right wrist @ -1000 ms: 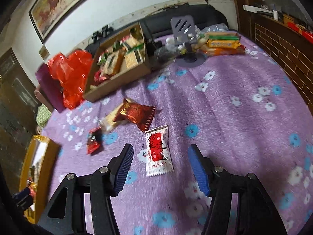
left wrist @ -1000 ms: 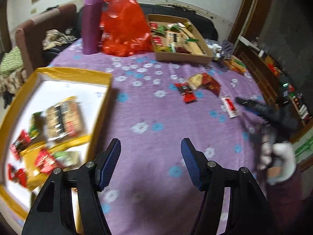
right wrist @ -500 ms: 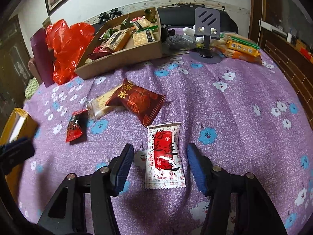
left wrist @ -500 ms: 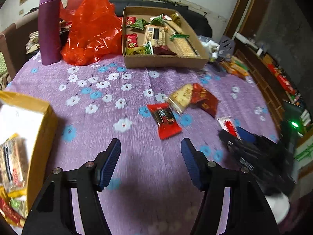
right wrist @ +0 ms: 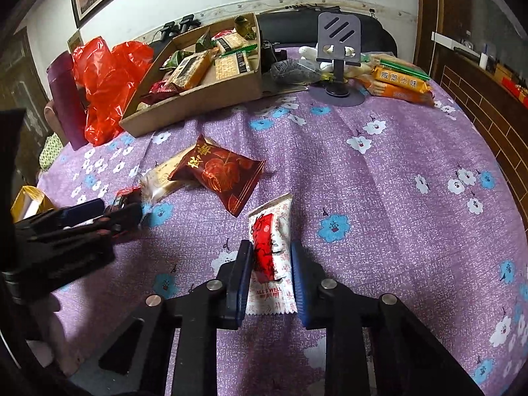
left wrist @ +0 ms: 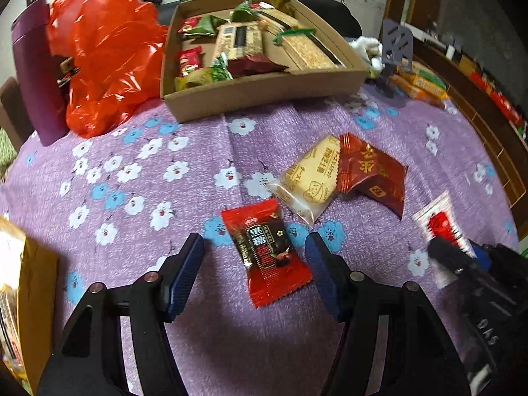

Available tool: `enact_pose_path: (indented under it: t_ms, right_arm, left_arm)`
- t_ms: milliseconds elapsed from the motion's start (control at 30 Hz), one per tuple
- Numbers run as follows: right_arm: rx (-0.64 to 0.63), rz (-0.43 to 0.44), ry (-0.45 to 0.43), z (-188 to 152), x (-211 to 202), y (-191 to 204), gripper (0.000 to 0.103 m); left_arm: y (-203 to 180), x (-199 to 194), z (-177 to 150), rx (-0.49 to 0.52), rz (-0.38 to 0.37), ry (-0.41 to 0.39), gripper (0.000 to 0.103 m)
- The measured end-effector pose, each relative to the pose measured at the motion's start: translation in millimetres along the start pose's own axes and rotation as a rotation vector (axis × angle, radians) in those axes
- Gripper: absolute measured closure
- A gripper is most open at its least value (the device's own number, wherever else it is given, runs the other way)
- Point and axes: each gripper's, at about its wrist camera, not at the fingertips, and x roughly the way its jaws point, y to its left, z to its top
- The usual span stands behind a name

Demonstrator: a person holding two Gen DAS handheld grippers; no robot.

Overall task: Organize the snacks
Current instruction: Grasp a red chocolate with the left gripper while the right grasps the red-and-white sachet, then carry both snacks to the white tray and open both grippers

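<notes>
Left wrist view: my left gripper (left wrist: 254, 257) is hanging with its jaws spread over the purple flowered tablecloth (left wrist: 132, 171). A red-and-black candy wrapper (left wrist: 265, 255) is lying flat on the cloth between the blue pads, touching neither. Just beyond it, a cream biscuit packet (left wrist: 310, 178) is lying against a dark red foil snack pouch (left wrist: 373, 173). At the far side, an open brown cardboard box (left wrist: 264, 90) is holding mixed snacks; a crumpled red plastic bag (left wrist: 105, 66) and a purple cylindrical tumbler (left wrist: 36, 72) are sitting left of it. A yellow-rimmed box (left wrist: 36, 290) is showing at the near left edge.

Right wrist view: my right gripper (right wrist: 269, 275) is pinching a white-and-red sachet (right wrist: 270, 254), both pads pressing its sides; the jaws have just been closing onto it. The sachet is resting on the cloth, its far end sticking out past the fingertips. The dark red pouch is lying just beyond, to the left. A grey phone stand (right wrist: 340, 52) and orange cracker packs (right wrist: 399, 85) are sitting far right.
</notes>
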Motion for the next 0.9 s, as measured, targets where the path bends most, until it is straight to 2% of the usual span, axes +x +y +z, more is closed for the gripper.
enact_pose_path:
  t_ms: [33,67,100,333,567,667,800,900]
  right_arm:
    - [-0.002,0.002,0.001,0.0,-0.4,0.2,0.088]
    - [-0.005,-0.002,0.0,-0.4,-0.7,1.1,0.089]
    - [-0.009,-0.005,-0.001,-0.8,-0.7,1.9,0.089]
    - [0.018,0.038,-0.018,1.2,-6.2,-1.2,0.089]
    - [0.149,0.286,-0.07,6.5,-23.8,-23.3,0.09]
    - [0.184,0.349,-0.073,6.1,-27.0,-26.0,0.09]
    - [0.169,0.346,-0.086,1.3,-32.5,-17.5,0.09]
    - [0.123,0.295,-0.102,-4.4,-42.1,-0.9,0.09]
  left_arm:
    - [-0.8,-0.7,-0.7,0.011,-0.008,-0.011,0.046]
    - [-0.9,-1.8,-1.5,0.015,-0.015,-0.02,0.059]
    - [-0.2,-3.8,-1.8,0.022,-0.025,-0.029,0.077]
    - [18.9,-16.3,-4.6,-0.033,-0.081,-0.028,0.077]
    - [52.3,-65.9,-22.4,-0.14,-0.158,-0.084,0.077]
    - [72.5,-93.7,-32.2,-0.192,-0.185,-0.12,0.077]
    - [111.3,-139.9,-50.7,-0.265,-0.218,-0.18,0.077]
    - [138.0,-177.3,-64.6,-0.296,-0.225,-0.23,0.077]
